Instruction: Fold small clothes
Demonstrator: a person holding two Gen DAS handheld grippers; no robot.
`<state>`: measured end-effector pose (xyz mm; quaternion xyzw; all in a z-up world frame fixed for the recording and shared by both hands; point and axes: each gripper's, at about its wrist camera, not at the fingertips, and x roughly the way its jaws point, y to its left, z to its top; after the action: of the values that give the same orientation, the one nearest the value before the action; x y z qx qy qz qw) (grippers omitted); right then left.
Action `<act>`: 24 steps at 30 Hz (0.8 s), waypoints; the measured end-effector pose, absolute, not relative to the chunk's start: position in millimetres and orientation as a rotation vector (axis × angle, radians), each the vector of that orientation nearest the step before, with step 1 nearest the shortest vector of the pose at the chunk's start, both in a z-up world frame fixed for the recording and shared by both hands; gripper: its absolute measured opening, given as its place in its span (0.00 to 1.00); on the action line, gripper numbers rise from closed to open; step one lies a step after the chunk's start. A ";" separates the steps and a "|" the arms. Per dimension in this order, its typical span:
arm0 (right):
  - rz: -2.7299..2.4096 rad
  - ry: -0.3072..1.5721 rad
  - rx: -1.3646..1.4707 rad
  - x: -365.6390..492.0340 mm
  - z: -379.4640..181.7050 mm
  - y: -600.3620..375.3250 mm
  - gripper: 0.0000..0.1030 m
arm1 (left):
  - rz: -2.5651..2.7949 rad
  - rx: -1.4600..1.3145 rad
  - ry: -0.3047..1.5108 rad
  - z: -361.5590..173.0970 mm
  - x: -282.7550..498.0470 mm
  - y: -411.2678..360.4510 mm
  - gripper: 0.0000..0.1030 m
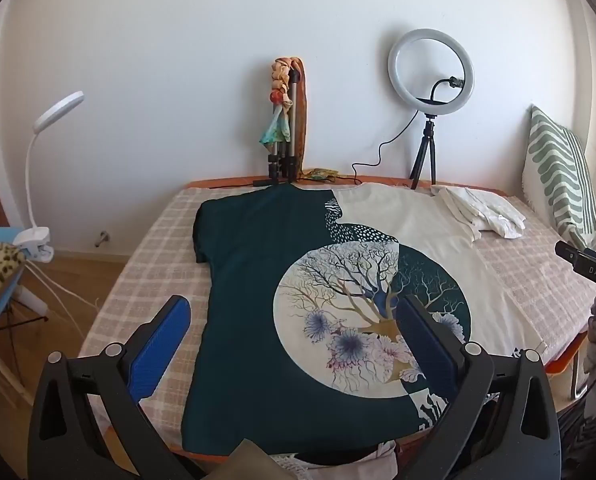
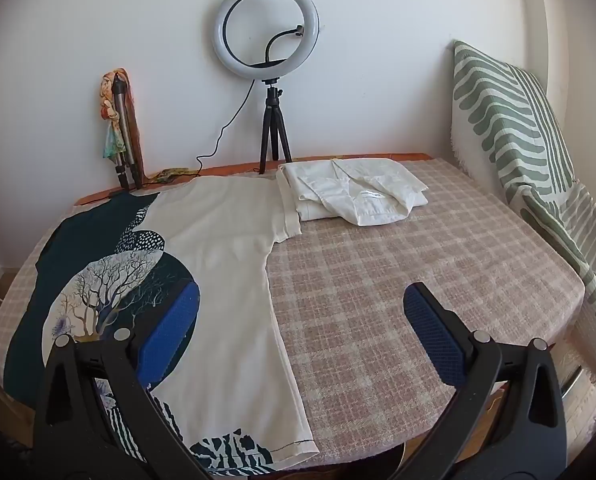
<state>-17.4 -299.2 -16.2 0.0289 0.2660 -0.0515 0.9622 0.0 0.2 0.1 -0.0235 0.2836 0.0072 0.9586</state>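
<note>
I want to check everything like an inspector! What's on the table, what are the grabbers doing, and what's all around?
Surface: table with pink checked cloth, orange edge at the back.
Job's things: tree-print T-shirt, dark green and cream, spread flat and unfolded; white garment already folded, beside its right sleeve.
Clutter: colourful scraps by the folded tripod with a scarf tied on.
Grippers: left gripper open, above the shirt's hem end, holding nothing; right gripper open, above the shirt's right edge, holding nothing.
Cables: black cord from the ring light; white cord from the clip lamp.
Surroundings: white wall, green striped cushion, blue chair, wooden floor.
</note>
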 end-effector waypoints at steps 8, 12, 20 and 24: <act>-0.110 0.532 0.050 -17.4 -15.6 -300.6 1.00 | 0.024 -0.038 0.565 3.8 -0.3 -4.1 0.99; -0.110 0.531 0.056 -17.1 -15.8 -300.9 1.00 | 0.026 -0.042 0.563 4.2 -1.2 -2.5 0.99; -0.106 0.536 0.060 -16.5 -15.1 -301.4 1.00 | 0.026 -0.048 0.557 7.4 -0.3 0.6 0.99; -0.107 0.537 0.059 -15.9 -15.5 -300.4 1.00 | 0.023 -0.049 0.556 7.3 -0.7 1.6 0.99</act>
<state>-15.9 -300.4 -15.5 0.0289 0.2650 -0.0526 0.9624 -0.7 1.6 7.3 -0.0242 0.2743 0.0113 0.9613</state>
